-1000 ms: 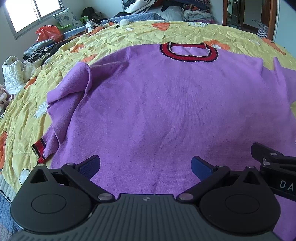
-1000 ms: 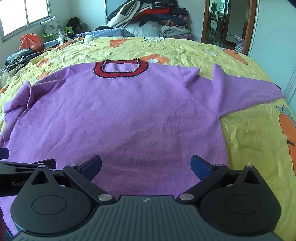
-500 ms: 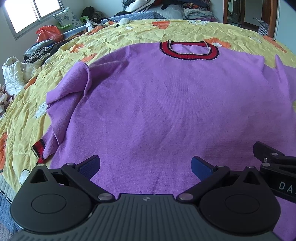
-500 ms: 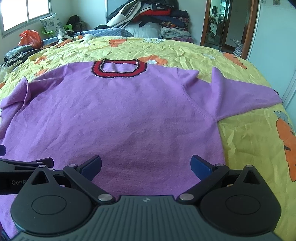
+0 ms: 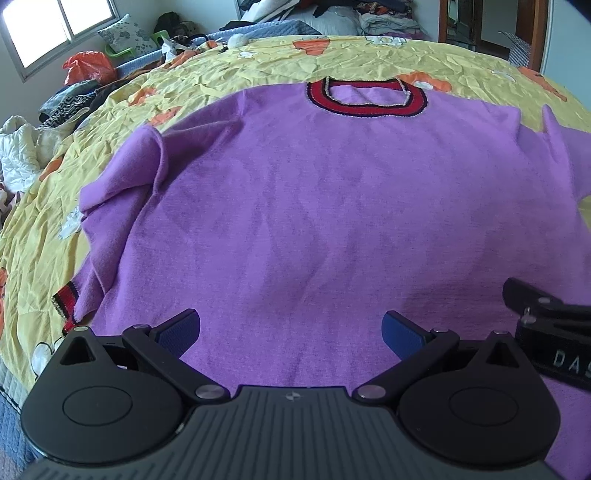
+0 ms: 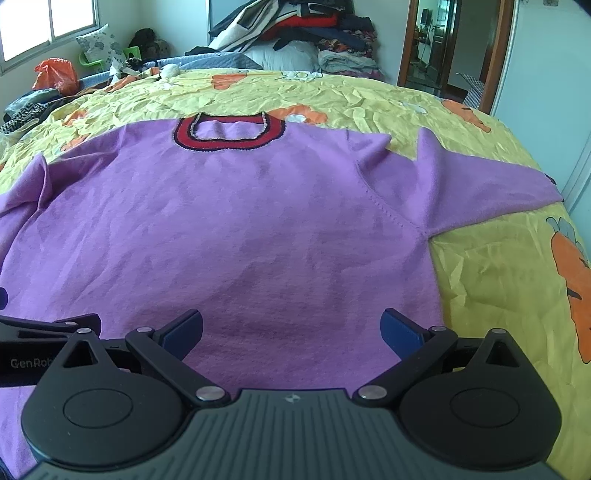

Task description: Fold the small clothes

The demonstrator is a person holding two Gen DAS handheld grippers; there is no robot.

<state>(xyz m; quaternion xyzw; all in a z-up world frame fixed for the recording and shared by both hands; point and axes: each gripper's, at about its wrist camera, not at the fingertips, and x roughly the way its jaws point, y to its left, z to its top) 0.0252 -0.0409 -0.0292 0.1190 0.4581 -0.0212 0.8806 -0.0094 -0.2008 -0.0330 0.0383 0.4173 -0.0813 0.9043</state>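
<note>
A purple sweater [image 5: 332, 221] lies spread out flat on the bed [image 6: 498, 277], which has a yellow sheet with orange shapes on it. The sweater covers the middle of the bed, and its bottom edge is at the near edge. Its red and black neck [image 5: 365, 99] points to the far edge of the bed. One sleeve [image 6: 480, 192] sticks out toward the right edge. The other sleeve [image 5: 118, 206] is bunched up and bent back toward the left edge, with its striped cuff [image 5: 64, 306] near the corner.

The left tool [image 5: 291, 332] has its two blue fingers spread wide and holds nothing. The right tool [image 6: 291, 332] is also spread wide and holds nothing. Both are just above the bottom part of the sweater, side by side.

A pile of clothes [image 6: 314, 40] sits past the far edge of the bed. An orange bag [image 6: 55, 74] is near the window [image 6: 48, 26].
</note>
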